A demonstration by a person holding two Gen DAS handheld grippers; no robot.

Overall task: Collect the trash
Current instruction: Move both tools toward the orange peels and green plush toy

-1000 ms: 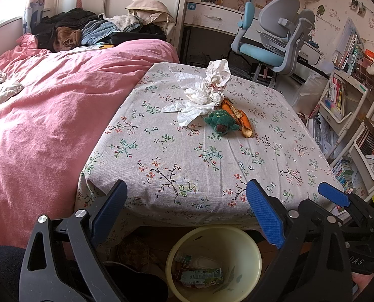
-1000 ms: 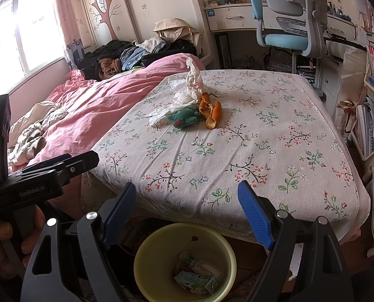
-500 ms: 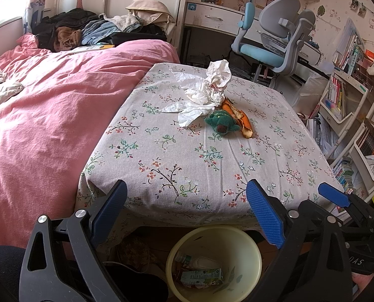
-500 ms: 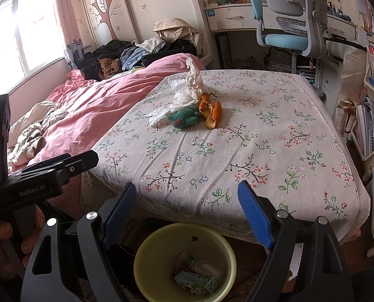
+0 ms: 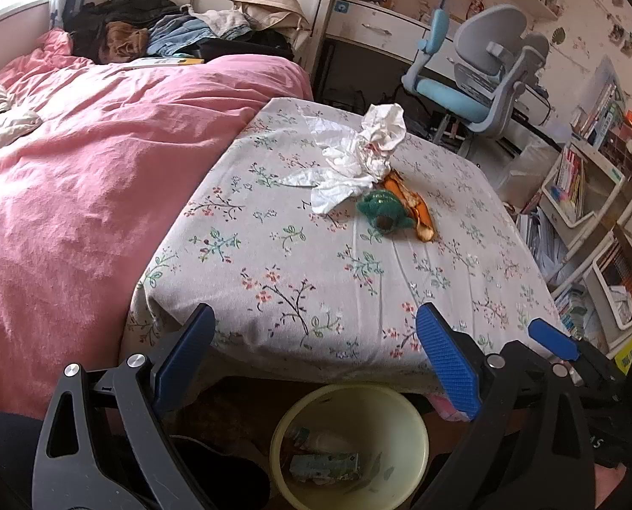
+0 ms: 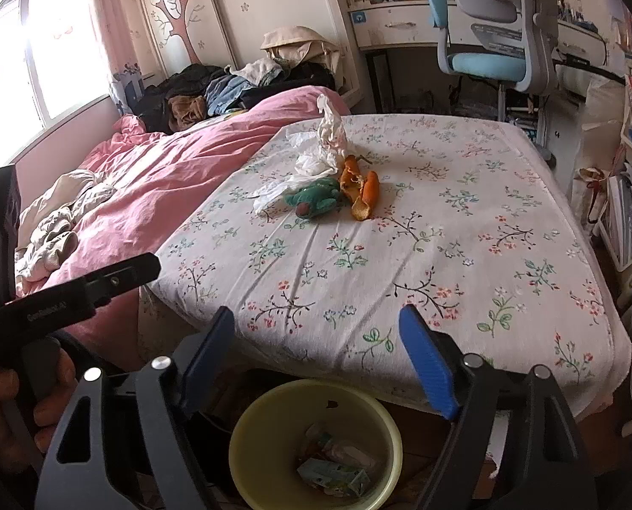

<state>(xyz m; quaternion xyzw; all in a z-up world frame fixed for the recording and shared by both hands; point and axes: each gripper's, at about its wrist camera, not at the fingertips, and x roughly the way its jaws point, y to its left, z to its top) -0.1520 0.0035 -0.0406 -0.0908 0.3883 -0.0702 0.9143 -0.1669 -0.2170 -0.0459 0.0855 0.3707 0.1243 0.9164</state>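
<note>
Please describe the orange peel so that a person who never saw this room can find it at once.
Look at the table with the floral cloth beside the pink bed. Toward its far side lies one small heap of trash: crumpled white tissue, a green plush toy and the orange peel. The peel lies on the heap's right, touching the toy, and is the only bright orange, curled strip there.
</note>
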